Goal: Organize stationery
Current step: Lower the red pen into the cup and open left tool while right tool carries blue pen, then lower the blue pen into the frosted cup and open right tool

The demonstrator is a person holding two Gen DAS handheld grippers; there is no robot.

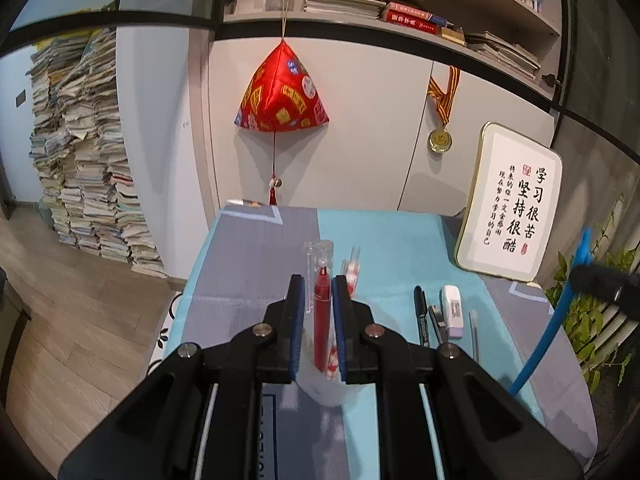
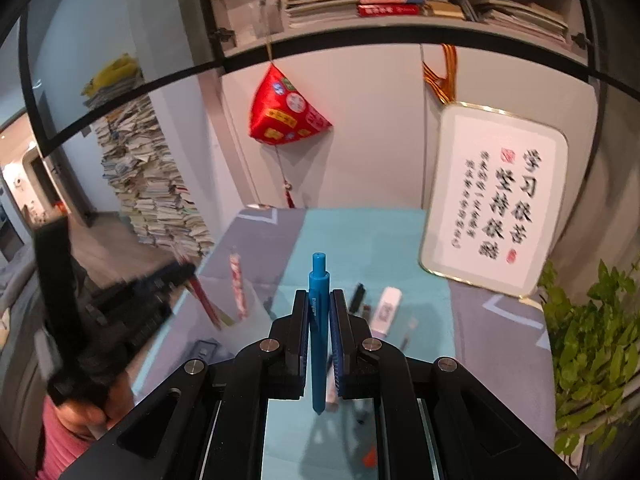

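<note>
The left gripper (image 1: 317,286) pinches a red pen (image 1: 322,312) between its blue pads, holding it upright over a translucent cup (image 1: 320,388) that stands on the blue and grey tablecloth (image 1: 384,240); a red-and-white patterned pen (image 1: 349,270) sits in the cup just beside it. The right gripper (image 2: 319,300) is pressed together on a blue pen (image 2: 318,320), button end up, above the tablecloth. A black pen (image 1: 421,312), a white correction tape (image 1: 452,308) and a thin grey pen (image 1: 475,336) lie together on the cloth, near a framed calligraphy sign (image 1: 512,200).
</note>
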